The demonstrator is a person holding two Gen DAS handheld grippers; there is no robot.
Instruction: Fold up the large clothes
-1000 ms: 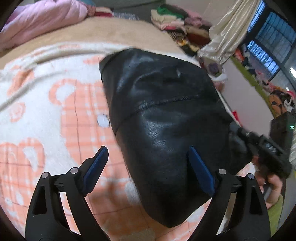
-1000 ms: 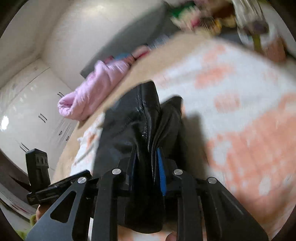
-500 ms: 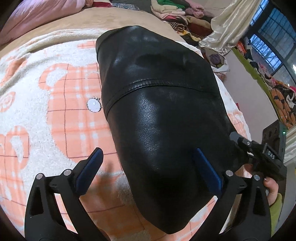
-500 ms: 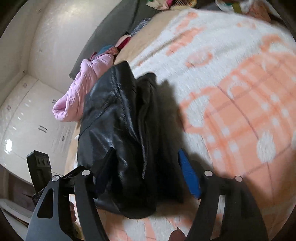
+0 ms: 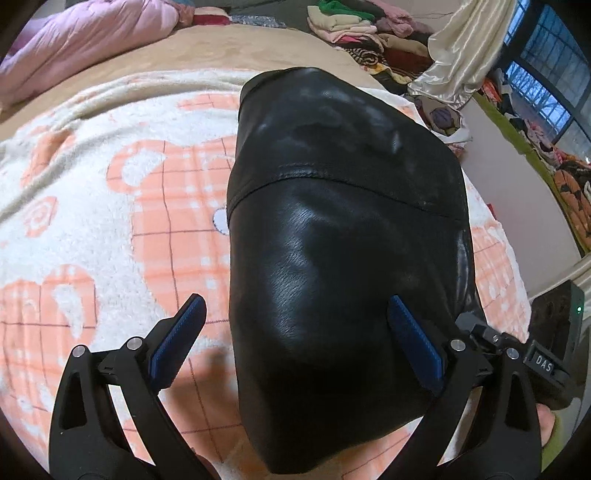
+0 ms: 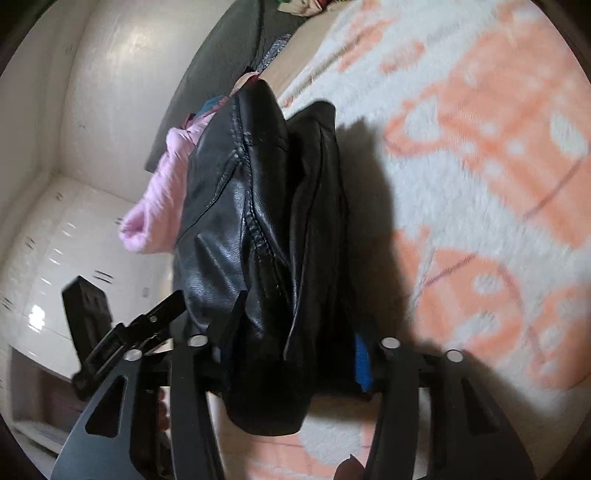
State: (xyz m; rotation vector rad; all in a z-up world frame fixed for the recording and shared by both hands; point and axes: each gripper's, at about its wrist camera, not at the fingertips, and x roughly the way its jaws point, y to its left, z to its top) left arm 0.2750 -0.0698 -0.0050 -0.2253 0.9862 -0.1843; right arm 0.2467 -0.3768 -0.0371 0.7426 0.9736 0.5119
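A folded black leather jacket [image 5: 343, 236] lies on a white and orange fleece blanket [image 5: 92, 206]. My left gripper [image 5: 295, 332] is open above the jacket's near end, one blue pad over the blanket and one over the leather. In the right wrist view the jacket [image 6: 266, 229] shows side-on as stacked folds. My right gripper [image 6: 295, 343] is open with its jaws either side of the jacket's near end; the blue pad [image 6: 362, 362] shows on the right. The right gripper also shows in the left wrist view [image 5: 535, 354] at the jacket's right edge.
A pink quilt [image 5: 85, 40] lies at the far left of the bed. Piles of folded clothes [image 5: 354, 26] and a cream curtain [image 5: 469, 44] stand behind. A white wardrobe [image 6: 40, 273] is to the left in the right wrist view.
My right gripper opened and let go of the jacket, which now lies on the blanket. My left gripper stayed open and moved closer over the jacket.
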